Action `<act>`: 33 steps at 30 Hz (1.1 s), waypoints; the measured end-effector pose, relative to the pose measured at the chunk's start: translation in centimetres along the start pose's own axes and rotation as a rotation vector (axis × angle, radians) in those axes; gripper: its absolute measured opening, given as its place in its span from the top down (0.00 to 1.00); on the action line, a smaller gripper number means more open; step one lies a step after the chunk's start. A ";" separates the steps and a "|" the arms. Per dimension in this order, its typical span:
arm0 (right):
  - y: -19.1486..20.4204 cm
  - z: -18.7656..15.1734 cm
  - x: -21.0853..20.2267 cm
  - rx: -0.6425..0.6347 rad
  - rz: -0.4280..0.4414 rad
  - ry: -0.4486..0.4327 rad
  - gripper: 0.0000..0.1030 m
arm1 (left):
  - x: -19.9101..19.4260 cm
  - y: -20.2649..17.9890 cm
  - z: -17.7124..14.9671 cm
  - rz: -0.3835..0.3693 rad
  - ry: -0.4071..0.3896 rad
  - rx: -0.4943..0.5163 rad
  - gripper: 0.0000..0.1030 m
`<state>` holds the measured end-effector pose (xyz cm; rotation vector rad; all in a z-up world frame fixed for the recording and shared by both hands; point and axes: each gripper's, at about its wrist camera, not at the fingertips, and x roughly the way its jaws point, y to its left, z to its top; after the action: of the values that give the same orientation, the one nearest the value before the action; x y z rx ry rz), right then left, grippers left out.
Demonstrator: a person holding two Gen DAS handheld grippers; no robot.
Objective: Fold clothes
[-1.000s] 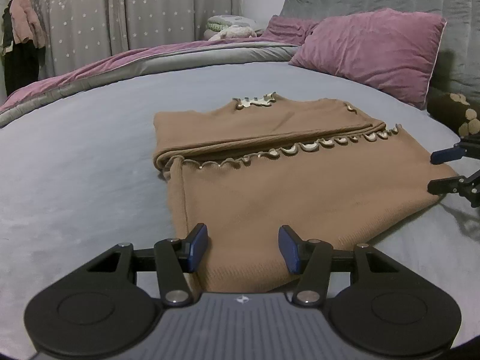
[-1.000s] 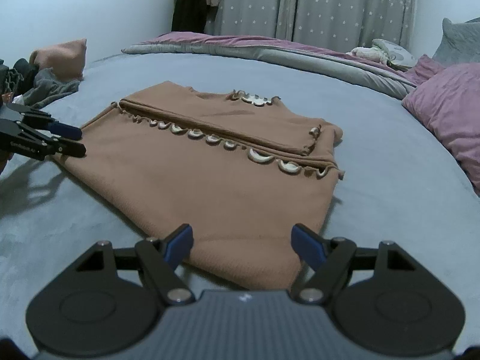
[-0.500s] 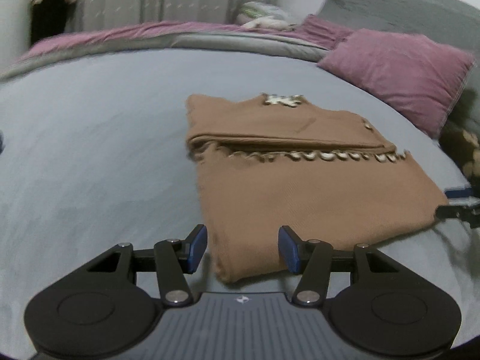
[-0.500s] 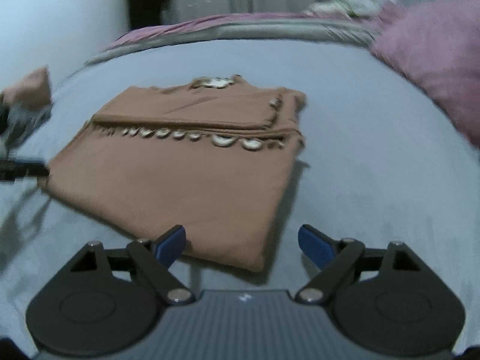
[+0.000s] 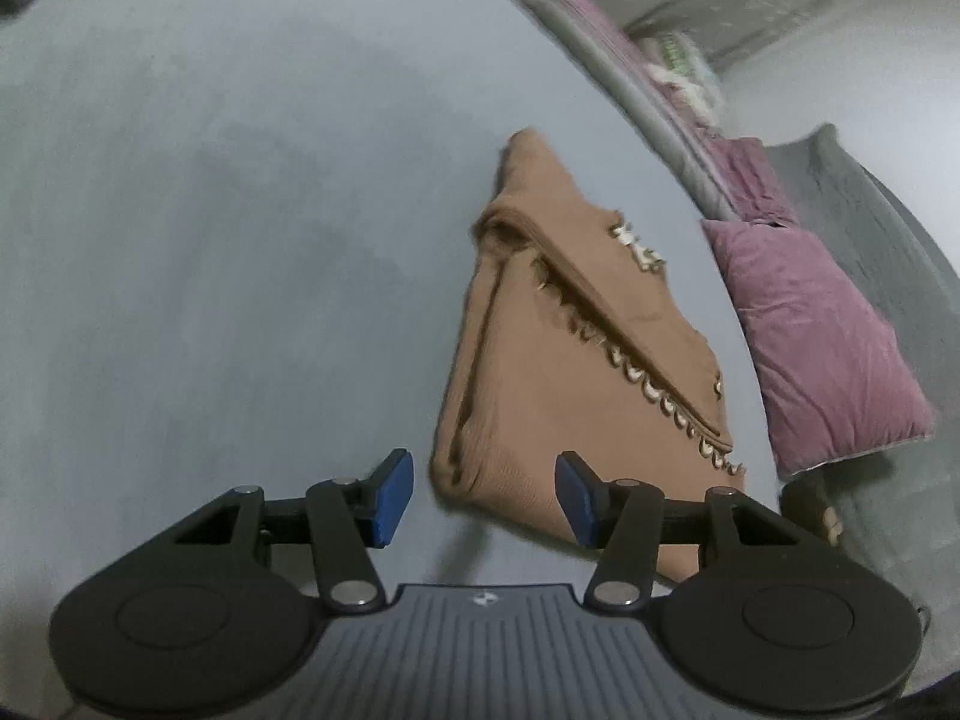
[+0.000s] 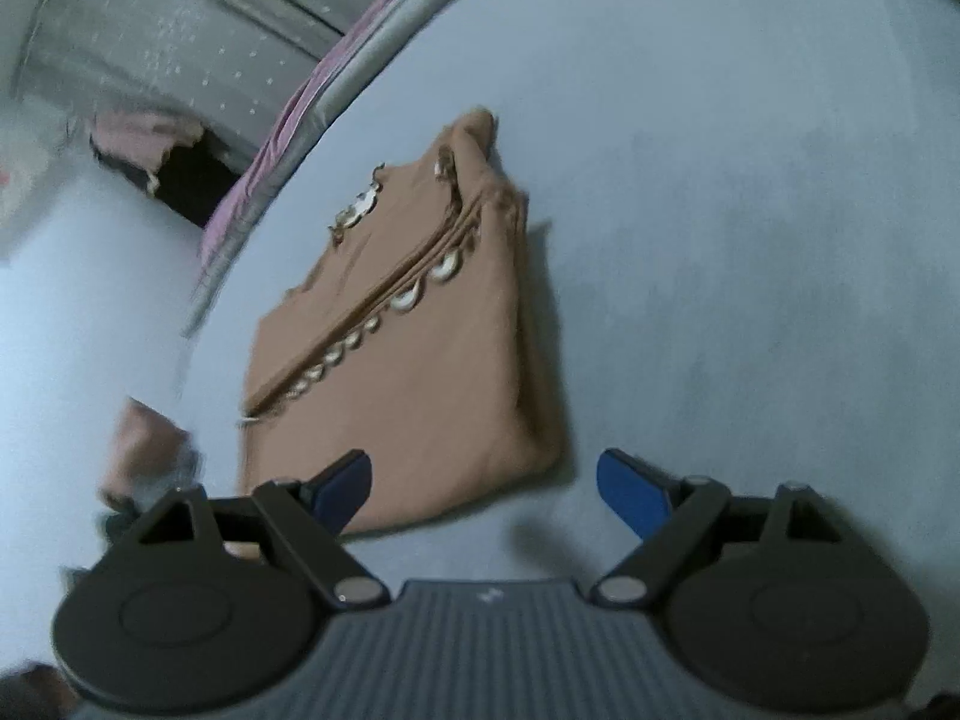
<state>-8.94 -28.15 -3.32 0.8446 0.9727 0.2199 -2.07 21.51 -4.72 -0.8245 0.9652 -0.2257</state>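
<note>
Compared with the frames half a second and one second earlier, both wrist cameras had rolled sharply, so the bed that had looked level now ran at a steep slant, and each view was blurred by motion. Earlier, each gripper could be seen at the edge of the other's view beside the garment; now neither appeared in the other's picture. The brown sweater [image 5: 528,372] itself looked unchanged: it lay folded flat on the grey-blue bedspread [image 5: 210,210], with a row of cream scalloped trim [image 5: 654,390] running across its upper fold. In the left wrist view, the left gripper [image 5: 485,499] was spread wide and held nothing; the sweater's near corner sat between its two blue pads [image 5: 393,498], closer to the right pad, and I could not tell whether either pad touched the cloth. A purple pillow [image 5: 822,348] lay just beyond the sweater's far edge. In the right wrist view, the right gripper [image 6: 489,489] was likewise spread wide and empty. The sweater [image 6: 420,378] lay ahead of it and toward its left finger, whose pad overlapped the sweater's near edge, while the right pad stood over bare bedspread [image 6: 750,240] beside the sweater. Dotted grey curtains [image 6: 198,42] hung beyond the sweater, past the bed's far edge.
</note>
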 end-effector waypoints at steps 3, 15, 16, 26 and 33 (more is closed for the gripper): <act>-0.6 -0.5 0.5 0.064 0.035 0.031 0.17 | 0.5 0.6 -0.5 -0.042 0.040 -0.058 0.52; 0.7 -1.7 3.3 0.078 -0.024 -0.094 0.13 | 3.7 0.0 -3.6 -0.069 -0.121 -0.210 0.52; 0.9 -1.9 3.5 0.075 -0.031 -0.118 0.14 | 3.8 0.0 -3.9 -0.070 -0.151 -0.215 0.52; -0.4 -1.0 4.9 0.238 -0.035 -0.287 0.69 | 5.5 1.5 -5.1 -0.080 -0.325 -0.404 0.79; -1.9 0.2 5.6 0.430 0.067 -0.295 0.85 | 6.2 1.0 -5.5 -0.080 -0.354 -0.552 0.89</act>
<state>-5.92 -26.61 -8.19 1.2653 0.7220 -0.0619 -3.06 16.09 -11.03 -1.3587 0.6614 0.1269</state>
